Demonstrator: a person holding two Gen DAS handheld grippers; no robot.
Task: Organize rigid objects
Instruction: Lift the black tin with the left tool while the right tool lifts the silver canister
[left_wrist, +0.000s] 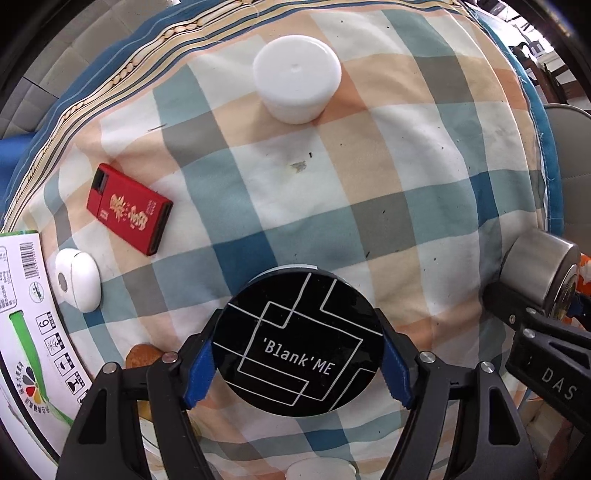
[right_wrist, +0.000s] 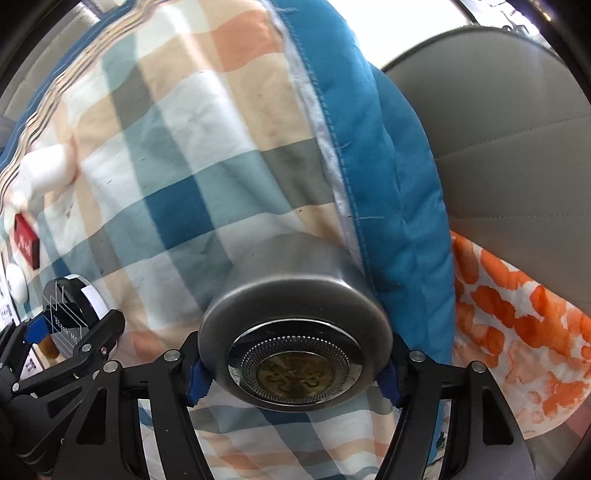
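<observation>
My left gripper (left_wrist: 297, 363) is shut on a round black compact (left_wrist: 299, 341) printed 'Blank'ME, held just above the plaid cloth (left_wrist: 332, 192). My right gripper (right_wrist: 295, 373) is shut on a silver metal tin (right_wrist: 295, 332) with a chrome and brass lid, at the cloth's right edge; the tin also shows in the left wrist view (left_wrist: 539, 271). On the cloth lie a white round jar (left_wrist: 297, 83) at the far side, a red flat box (left_wrist: 129, 210) at the left and a white earbud case (left_wrist: 78, 280) near it. The compact also shows in the right wrist view (right_wrist: 68, 314).
A white printed carton (left_wrist: 26, 332) lies at the left edge. An orange-brown object (left_wrist: 142, 356) sits partly hidden under my left gripper. A blue cushion border (right_wrist: 388, 184), a grey seat (right_wrist: 509, 129) and an orange-patterned cloth (right_wrist: 517, 332) lie to the right.
</observation>
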